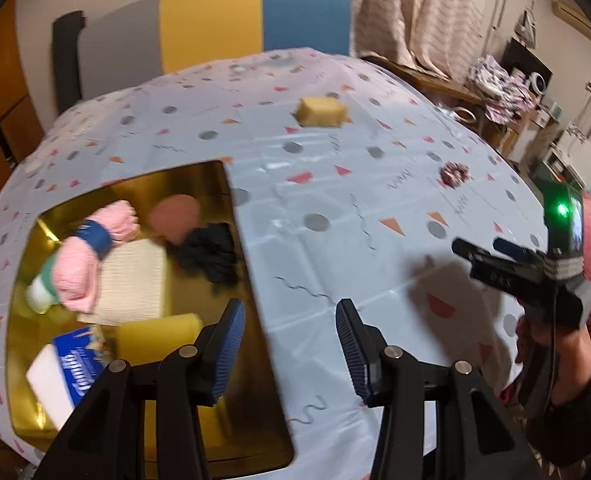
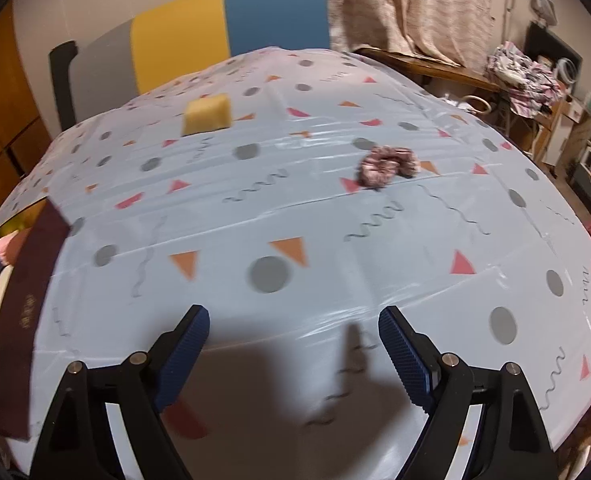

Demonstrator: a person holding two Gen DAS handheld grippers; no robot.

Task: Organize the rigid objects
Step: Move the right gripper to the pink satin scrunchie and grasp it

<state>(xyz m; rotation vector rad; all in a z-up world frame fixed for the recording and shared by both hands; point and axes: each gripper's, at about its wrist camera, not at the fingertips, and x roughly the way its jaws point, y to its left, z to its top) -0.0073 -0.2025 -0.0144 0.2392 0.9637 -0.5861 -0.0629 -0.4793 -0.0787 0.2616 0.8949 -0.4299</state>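
Only blurred script on blue packet [image 1: 80, 364]

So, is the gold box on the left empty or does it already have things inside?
Not empty. The gold box holds pink yarn, a yellow sponge and other items.

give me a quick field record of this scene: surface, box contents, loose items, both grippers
surface: table under patterned cloth
box: gold-lined, holds pink yarn, black cloth, yellow sponge, tissue pack
loose items: sponge, scrunchie
left gripper: open, empty, at box edge
right gripper: open, empty, over cloth
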